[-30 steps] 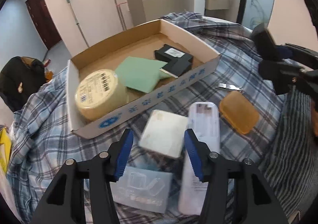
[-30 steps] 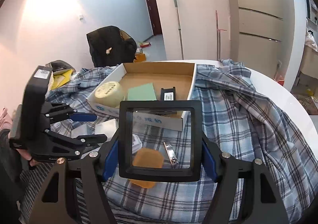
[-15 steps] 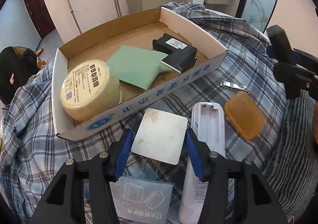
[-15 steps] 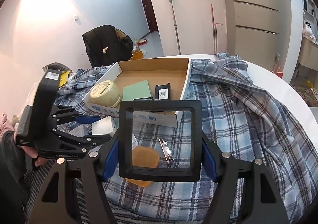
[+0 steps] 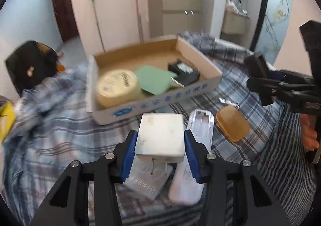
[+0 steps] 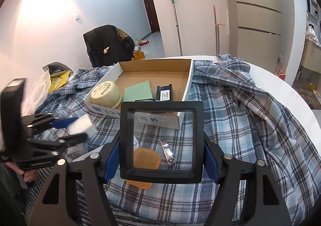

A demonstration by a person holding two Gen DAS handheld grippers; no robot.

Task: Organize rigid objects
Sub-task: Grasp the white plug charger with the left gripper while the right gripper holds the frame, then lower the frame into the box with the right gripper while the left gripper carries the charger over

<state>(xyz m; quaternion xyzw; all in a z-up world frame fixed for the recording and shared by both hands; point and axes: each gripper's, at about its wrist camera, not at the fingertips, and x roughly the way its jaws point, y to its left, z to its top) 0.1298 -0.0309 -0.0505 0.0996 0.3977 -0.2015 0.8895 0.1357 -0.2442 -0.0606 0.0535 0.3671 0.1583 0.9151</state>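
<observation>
My left gripper (image 5: 160, 139) is shut on a white square box (image 5: 160, 135) and holds it above the plaid cloth, short of the cardboard box (image 5: 160, 97). It also shows in the right wrist view (image 6: 82, 125). My right gripper (image 6: 161, 145) is shut on a black square frame with a clear window (image 6: 161, 176), held above the cloth. The cardboard box (image 6: 186, 83) holds a round yellow tub (image 5: 117, 87), a green pad (image 5: 154, 79) and a black pack (image 5: 183, 72).
On the plaid cloth (image 6: 240, 125) lie a white remote (image 5: 192, 157), an orange soap-like block (image 5: 232, 122), a nail clipper (image 6: 167, 151) and a clear packet (image 5: 146, 180). A black bag on a chair (image 6: 108, 43) stands behind the round white table (image 6: 280, 81).
My left gripper closed on the white square box and lifted it off the cloth. My right gripper kept the black frame and drifted slightly.
</observation>
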